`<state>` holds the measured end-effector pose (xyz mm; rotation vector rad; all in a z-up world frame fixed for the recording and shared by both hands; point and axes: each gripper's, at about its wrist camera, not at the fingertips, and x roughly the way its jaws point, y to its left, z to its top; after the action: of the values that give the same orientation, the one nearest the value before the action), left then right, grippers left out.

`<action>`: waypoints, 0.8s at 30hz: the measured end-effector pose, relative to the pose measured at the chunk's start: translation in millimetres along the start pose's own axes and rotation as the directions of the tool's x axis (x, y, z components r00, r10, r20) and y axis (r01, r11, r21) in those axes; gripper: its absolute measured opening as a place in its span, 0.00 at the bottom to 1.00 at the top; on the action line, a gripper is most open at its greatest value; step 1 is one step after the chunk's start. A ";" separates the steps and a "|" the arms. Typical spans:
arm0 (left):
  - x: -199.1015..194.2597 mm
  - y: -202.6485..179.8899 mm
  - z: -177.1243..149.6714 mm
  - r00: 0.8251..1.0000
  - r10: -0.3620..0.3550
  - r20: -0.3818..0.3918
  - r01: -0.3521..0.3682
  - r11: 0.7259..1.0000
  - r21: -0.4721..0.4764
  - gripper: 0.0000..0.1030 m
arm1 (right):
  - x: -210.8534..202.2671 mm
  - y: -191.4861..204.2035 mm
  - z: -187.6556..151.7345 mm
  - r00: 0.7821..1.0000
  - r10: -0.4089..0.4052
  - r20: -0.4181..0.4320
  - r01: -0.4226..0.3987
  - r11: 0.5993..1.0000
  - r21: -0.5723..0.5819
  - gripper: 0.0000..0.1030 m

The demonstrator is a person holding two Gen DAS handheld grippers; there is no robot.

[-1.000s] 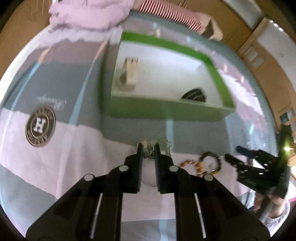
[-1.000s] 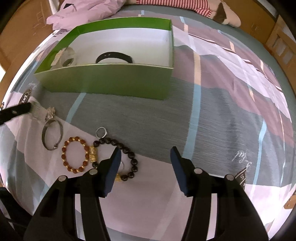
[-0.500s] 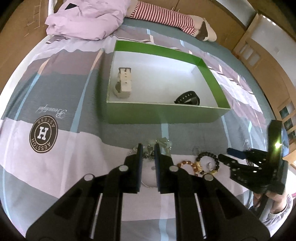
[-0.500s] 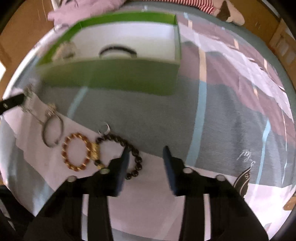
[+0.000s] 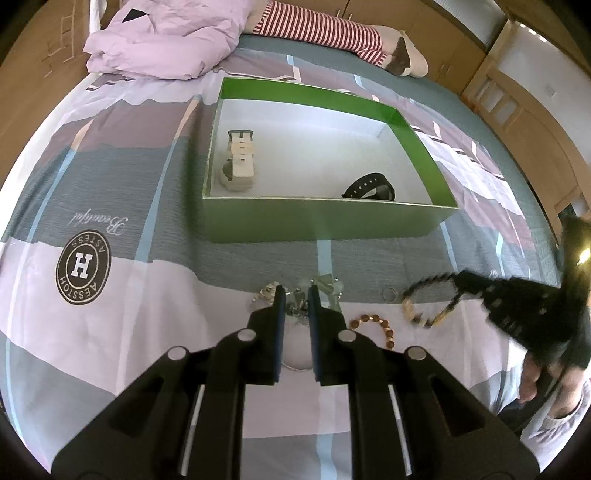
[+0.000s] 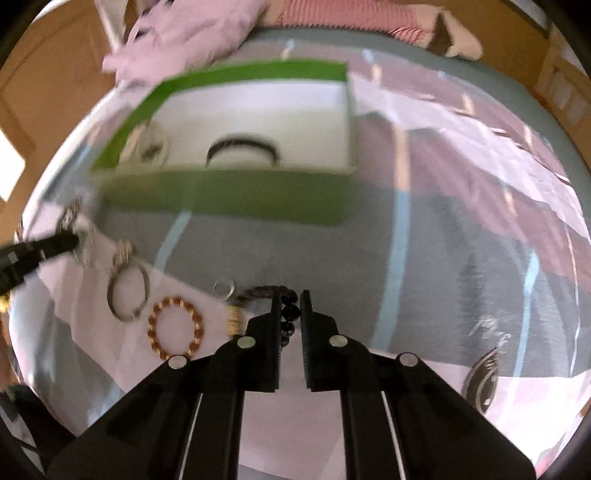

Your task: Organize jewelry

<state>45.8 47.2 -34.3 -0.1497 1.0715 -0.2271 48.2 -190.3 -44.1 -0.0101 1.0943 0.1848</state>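
So two watches lie in the green box (image 5: 325, 221); before it, the right gripper (image 6: 287, 306) clamps the black bead bracelet (image 6: 290, 312), the left gripper (image 5: 294, 301) pinches the silver chain (image 5: 295, 308), and the amber bracelet (image 6: 175, 326) waits.

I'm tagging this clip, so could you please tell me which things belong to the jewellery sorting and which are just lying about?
Job: green cardboard box, black bead bracelet in right gripper, silver charm piece in left gripper, amber bead bracelet, silver bangle.

Lying about: lilac quilt, striped cloth.
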 end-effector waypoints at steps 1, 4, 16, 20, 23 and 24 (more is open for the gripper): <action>0.3 -0.9 0.0 1.000 -0.001 -0.001 0.001 1.000 0.003 0.11 | -5.2 -6.4 0.4 1.000 0.005 0.014 -0.005 1.000 0.013 0.09; 1.9 -3.4 0.0 1.000 -0.001 -0.003 0.001 1.000 0.008 0.11 | -14.5 -15.8 3.7 0.999 0.021 0.049 -0.023 0.999 0.044 0.09; 11.4 -15.5 -5.8 1.000 0.000 -0.029 0.001 0.999 0.043 0.11 | -1.2 -27.0 3.5 1.000 -0.017 -0.005 0.017 0.995 0.095 0.09; 11.8 -17.1 -6.5 0.999 -0.007 -0.031 0.008 0.999 0.048 0.11 | -4.5 -34.2 3.3 0.998 -0.067 0.015 0.065 0.990 0.124 0.43; 13.0 -16.0 -6.6 0.999 0.001 -0.033 0.001 0.999 0.045 0.11 | -2.7 -32.5 2.5 0.998 -0.070 0.005 0.069 0.991 0.110 0.43; 13.7 -15.2 -6.4 0.999 0.002 -0.035 -0.001 0.999 0.041 0.11 | 0.5 -31.9 1.1 0.997 -0.076 -0.009 0.077 0.991 0.106 0.43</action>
<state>44.7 29.0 -45.4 -0.1083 1.1013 -0.2512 54.3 -221.5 -46.7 0.0428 1.1054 0.0577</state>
